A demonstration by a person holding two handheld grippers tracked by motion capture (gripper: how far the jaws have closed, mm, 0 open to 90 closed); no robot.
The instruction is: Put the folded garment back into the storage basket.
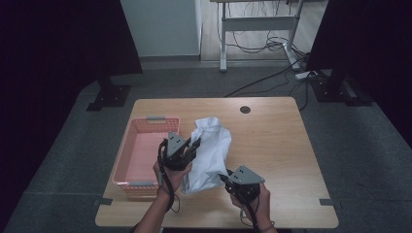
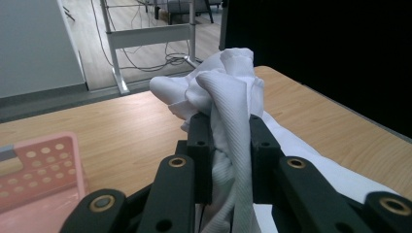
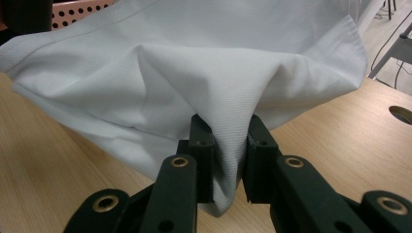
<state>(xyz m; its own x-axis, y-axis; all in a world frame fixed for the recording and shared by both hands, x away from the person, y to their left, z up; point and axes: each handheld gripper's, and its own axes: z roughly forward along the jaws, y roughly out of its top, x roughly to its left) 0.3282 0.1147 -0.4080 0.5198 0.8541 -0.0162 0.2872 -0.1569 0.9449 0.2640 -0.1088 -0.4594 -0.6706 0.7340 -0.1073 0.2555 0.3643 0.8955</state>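
White cloth [image 2: 228, 97] pinched between both claws

white ribbed cloth garment [image 2: 228, 104]: soft woven fabric, fine ribs, matt
rectangular light wooden table [image 1: 272, 141]: smooth wood-grain laminate, low sheen
pink perforated plastic basket [image 1: 141, 155]: smooth plastic
2 black jaws: matt plastic, brass-coloured rivets

Blocked left by pink basket [image 1: 145, 150]; wide bare tabletop [image 1: 272, 145] right, probably passable past cable hole [image 1: 245, 109].
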